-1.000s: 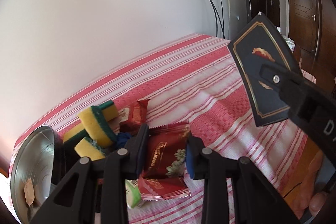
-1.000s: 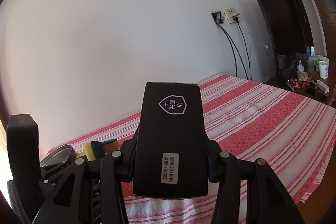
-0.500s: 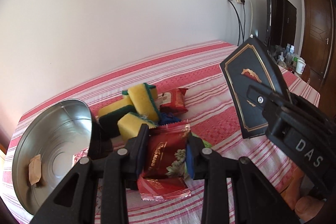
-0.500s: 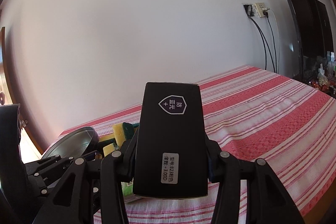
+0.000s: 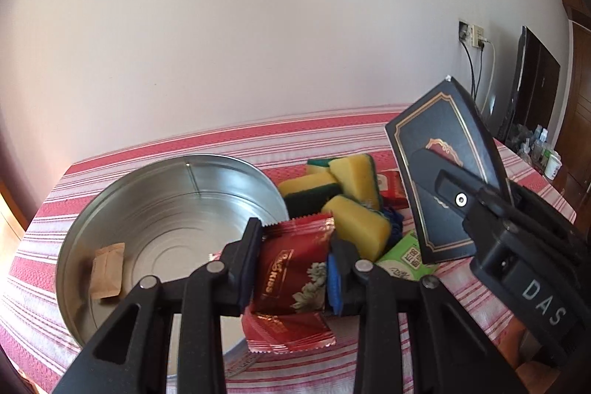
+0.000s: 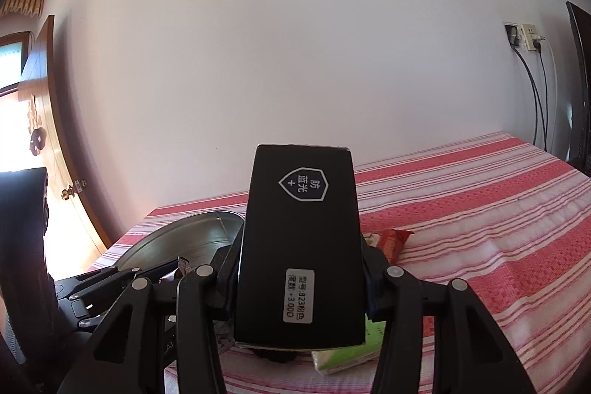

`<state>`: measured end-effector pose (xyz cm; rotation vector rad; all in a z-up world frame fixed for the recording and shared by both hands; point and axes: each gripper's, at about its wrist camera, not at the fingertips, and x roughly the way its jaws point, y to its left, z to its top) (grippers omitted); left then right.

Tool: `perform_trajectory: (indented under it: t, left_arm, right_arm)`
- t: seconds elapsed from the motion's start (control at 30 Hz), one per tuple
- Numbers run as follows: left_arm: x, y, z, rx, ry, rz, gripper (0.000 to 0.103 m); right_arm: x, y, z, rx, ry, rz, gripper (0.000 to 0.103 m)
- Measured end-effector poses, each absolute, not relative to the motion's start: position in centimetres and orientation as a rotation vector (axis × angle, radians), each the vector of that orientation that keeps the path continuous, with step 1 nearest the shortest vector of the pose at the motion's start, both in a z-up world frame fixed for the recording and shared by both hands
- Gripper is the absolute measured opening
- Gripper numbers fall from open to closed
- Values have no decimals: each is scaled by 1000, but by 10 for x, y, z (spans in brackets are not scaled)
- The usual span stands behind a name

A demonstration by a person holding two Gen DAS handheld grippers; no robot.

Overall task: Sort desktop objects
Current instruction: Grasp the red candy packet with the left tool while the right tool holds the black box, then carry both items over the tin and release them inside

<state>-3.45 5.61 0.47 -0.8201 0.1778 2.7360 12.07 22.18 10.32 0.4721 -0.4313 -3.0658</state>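
My left gripper point(image 5: 293, 268) is shut on a red snack packet point(image 5: 295, 268); a second red packet point(image 5: 288, 331) hangs under it. They hover at the near right rim of a round metal tin point(image 5: 177, 202) that holds a brown sachet point(image 5: 107, 270). My right gripper point(image 6: 301, 268) is shut on a black box point(image 6: 301, 239) with a white label, held above the table. In the left wrist view the same black box point(image 5: 443, 180), with gold trim, stands at the right. Yellow-green sponges point(image 5: 354, 187) are piled right of the tin.
A green packet point(image 5: 406, 255) and another red packet point(image 5: 393, 187) lie by the sponges on the red-striped tablecloth point(image 6: 480, 209). In the right wrist view the tin point(image 6: 184, 239) sits left of the box. A white wall stands behind the table; a wooden door point(image 6: 48, 120) is at far left.
Both grippers have swung left with their loads still held. The tin has come from the left edge into the middle of the left wrist view, and the door has appeared in the right wrist view.
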Motion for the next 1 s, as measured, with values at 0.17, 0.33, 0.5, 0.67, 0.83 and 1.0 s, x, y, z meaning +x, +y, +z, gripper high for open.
perform_trajectory:
  t: [0.17, 0.33, 0.5, 0.67, 0.83, 1.0]
  left_arm:
    - [-38, 31, 10, -807, 162, 2820, 31]
    - [-47, -2, 14, -835, 110, 2902, 31]
    - [-59, -34, 13, -888, 62, 2990, 31]
    - [-70, -56, 4, -952, 46, 3039, 31]
    - [-82, -69, -8, -1033, 8, 3039, 31]
    - [-89, -73, -14, -1078, 11, 3040, 31]
  right_arm:
    - [110, 193, 110, 454, -365, -3006, 51]
    - [98, 164, 117, 430, -286, -2954, 51]
    - [76, 140, 118, 441, -251, -2898, 51]
    - [53, 126, 113, 500, -224, -2866, 51]
    - [31, 116, 112, 547, -211, -2855, 51]
    - [12, 103, 111, 592, -169, -2851, 51]
